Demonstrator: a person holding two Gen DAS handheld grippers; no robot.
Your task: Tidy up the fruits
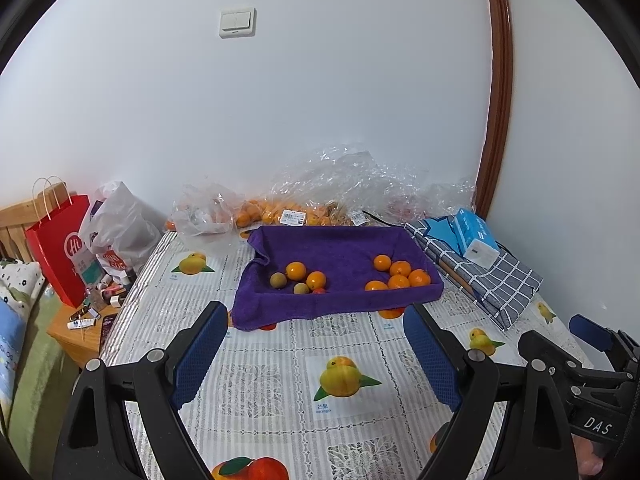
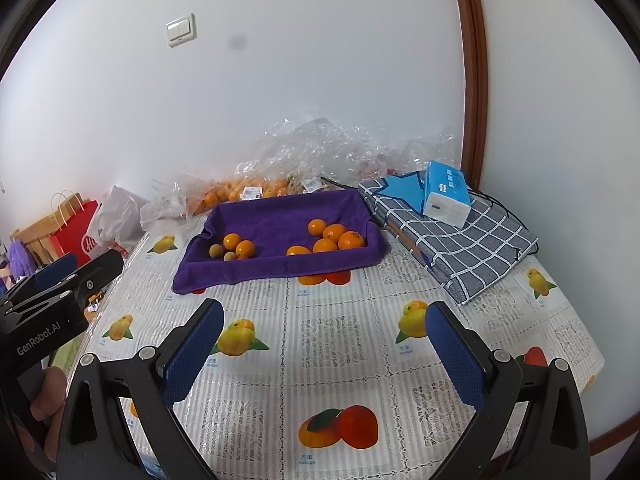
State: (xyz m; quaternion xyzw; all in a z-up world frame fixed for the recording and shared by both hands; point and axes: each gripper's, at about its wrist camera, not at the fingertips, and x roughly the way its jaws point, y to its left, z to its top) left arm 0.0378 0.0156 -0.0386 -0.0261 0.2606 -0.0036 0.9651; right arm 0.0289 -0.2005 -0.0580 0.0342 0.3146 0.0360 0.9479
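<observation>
Both the left gripper (image 1: 316, 354) and right gripper (image 2: 324, 346) hover with fingers released, empty; the oranges (image 1: 398, 276) in the purple tray (image 1: 340, 246) lie straight ahead across the desk (image 1: 280, 360), about equally near both.

Both tools share one build. The left gripper (image 1: 316, 356) has black plastic arms shaped like forks, joined by round silver screws, and each finger ends in a blue pad (image 1: 200, 354) with a dotted grip texture. The right gripper (image 2: 324, 354) looks the same. White lettering on the black bodies reads "DAS" and "GenRobot.AI".
</observation>
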